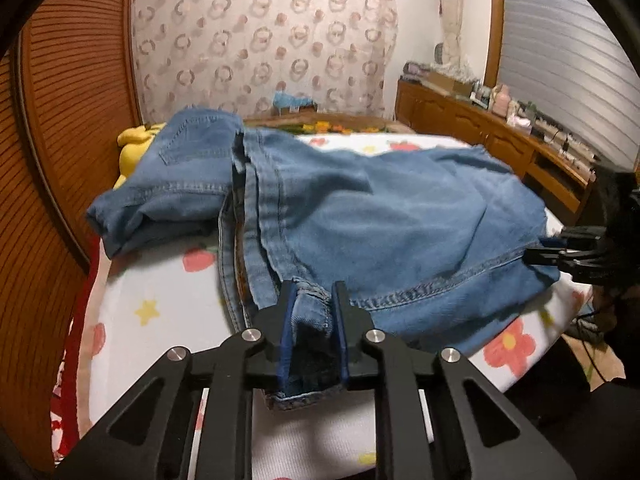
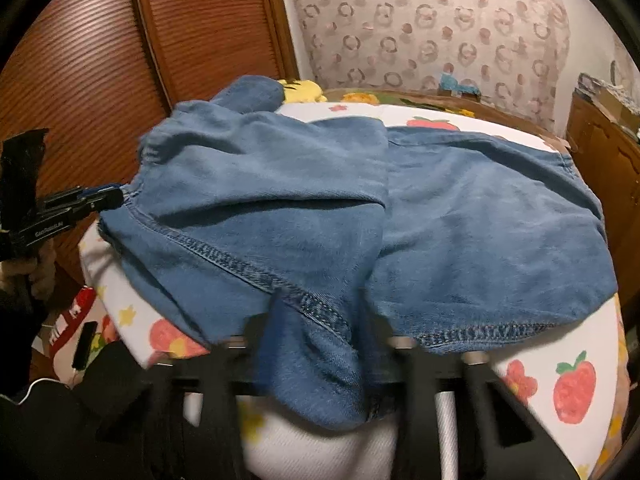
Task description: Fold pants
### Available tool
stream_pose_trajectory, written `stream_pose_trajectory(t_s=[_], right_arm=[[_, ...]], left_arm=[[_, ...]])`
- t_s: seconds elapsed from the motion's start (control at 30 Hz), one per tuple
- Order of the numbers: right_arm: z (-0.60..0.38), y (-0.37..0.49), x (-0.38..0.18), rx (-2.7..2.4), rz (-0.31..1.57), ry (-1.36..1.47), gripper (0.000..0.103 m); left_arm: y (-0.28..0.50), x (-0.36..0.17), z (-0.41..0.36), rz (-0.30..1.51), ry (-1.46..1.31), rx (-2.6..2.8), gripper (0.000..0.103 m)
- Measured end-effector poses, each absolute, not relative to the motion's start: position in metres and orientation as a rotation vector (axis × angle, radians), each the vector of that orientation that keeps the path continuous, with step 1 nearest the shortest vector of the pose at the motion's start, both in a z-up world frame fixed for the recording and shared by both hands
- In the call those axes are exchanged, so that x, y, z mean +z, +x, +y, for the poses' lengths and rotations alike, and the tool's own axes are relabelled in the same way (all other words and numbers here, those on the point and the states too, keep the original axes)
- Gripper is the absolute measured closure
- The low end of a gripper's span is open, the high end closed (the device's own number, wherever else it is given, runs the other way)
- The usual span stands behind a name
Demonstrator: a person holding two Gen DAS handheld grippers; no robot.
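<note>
Blue denim pants [image 1: 360, 216] lie bunched on a white bed cover printed with strawberries and flowers [image 1: 160, 292]. My left gripper [image 1: 313, 312] is shut on the hem of the pants at their near edge. My right gripper [image 1: 536, 250] shows at the right of the left wrist view, clamped on the hem's far corner. In the right wrist view the pants [image 2: 440, 232] spread across the bed, my right gripper [image 2: 320, 320] is blurred and shut on a fold of denim that drapes over it, and my left gripper [image 2: 116, 198] pinches the pants at the left.
A wooden slatted headboard [image 1: 60, 140] curves along the left. A yellow plush toy [image 1: 134, 148] lies behind the pants. A wooden dresser [image 1: 500, 136] with clutter stands at the right. A patterned curtain [image 1: 260, 40] hangs behind the bed.
</note>
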State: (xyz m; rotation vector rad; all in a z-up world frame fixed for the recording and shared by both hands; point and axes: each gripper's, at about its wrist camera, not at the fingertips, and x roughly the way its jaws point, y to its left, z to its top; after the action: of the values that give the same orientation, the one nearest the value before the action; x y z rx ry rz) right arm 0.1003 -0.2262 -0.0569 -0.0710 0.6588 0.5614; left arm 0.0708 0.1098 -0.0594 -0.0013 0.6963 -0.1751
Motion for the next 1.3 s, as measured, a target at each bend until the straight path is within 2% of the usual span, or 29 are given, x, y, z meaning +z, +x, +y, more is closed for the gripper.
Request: stream_pose_trajectory(t_s=[0.1,0.3,0.67,0.73,0.93,1.07,1.1,1.13,1.17,1.2,1.3], right_arm=[[-0.233,0.098,-0.053,0.573,0.645,-0.057,0.09],[-0.245,0.084,-0.046,0.591,0.62,-0.031,0.09],[-0.252,0.075,-0.058,0.583,0.663,-0.038,0.09],[-0.251,0.076,-0.053,0.576,0.658,-0.035,0.087],[-0.254,0.069,-0.047,0.536,0.63,-0.037,0.082],[-0.261,0.065,-0.049,0.491,0.619,-0.037,0.082],[-0.263,0.066,-0.049,0.481,0.617,-0.032,0.082],[-0.265,0.066,-0.049,0.466,0.615,-0.027,0.082],[-0.267,0.067,-0.049,0.45,0.613,-0.023,0.079],[-0.27,0.068,-0.049,0.43,0.61,-0.016,0.075],[-0.275,0.07,-0.048,0.391,0.605,0.003,0.074]], left_arm=[[0.066,-0.052,0.113,0.671,-0.015,-0.176,0.085],[0.048,-0.035,0.115,0.639,-0.034,-0.196,0.085],[0.039,-0.063,0.108,0.731,-0.02,-0.188,0.084],[0.041,-0.059,0.108,0.73,-0.032,-0.189,0.083],[0.043,-0.052,0.112,0.713,-0.025,-0.149,0.057],[0.048,-0.048,0.112,0.703,-0.005,-0.127,0.051],[0.05,-0.047,0.112,0.705,-0.004,-0.127,0.046],[0.052,-0.046,0.111,0.705,-0.007,-0.125,0.034],[0.055,-0.045,0.11,0.703,-0.012,-0.125,0.028],[0.057,-0.044,0.109,0.699,-0.016,-0.128,0.027],[0.065,-0.041,0.102,0.692,-0.01,-0.131,0.025]])
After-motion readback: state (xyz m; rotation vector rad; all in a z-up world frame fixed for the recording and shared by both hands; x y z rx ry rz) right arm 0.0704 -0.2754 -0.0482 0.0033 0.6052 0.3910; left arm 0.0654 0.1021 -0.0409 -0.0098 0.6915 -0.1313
